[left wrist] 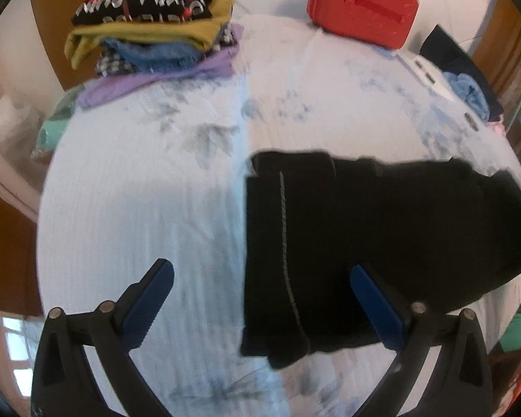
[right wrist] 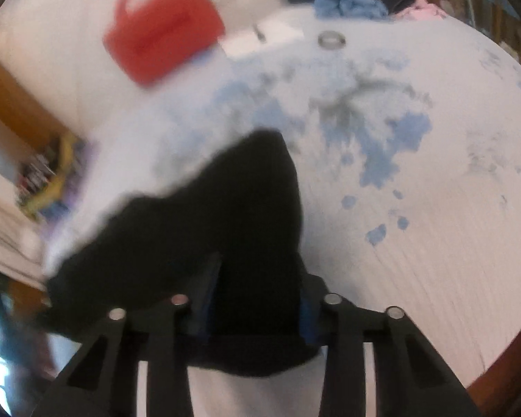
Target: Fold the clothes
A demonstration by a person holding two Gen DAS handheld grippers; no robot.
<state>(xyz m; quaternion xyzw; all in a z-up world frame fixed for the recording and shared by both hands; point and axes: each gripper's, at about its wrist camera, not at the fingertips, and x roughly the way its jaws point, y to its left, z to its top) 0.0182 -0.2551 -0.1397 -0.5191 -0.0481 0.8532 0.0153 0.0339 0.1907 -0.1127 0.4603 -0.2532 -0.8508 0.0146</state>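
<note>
Lying on a pale blue-patterned bed [left wrist: 128, 208], the black garment [left wrist: 382, 236] is partly folded. The left claw [left wrist: 260, 299] hangs spread above its edge, pinching nothing. The right claw [right wrist: 257, 299] pinches a fold of it. White lettering on the clothes stack [left wrist: 156, 34] is unreadable. A red case [left wrist: 361, 3] sits closed.

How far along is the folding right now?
Done: a stack of folded clothes sits at the bed's far corner. In hand: the black garment, partly folded, gripped by the right hand-held gripper; the left hand-held gripper is open. Left: blue and dark clothes piled unfolded.
</note>
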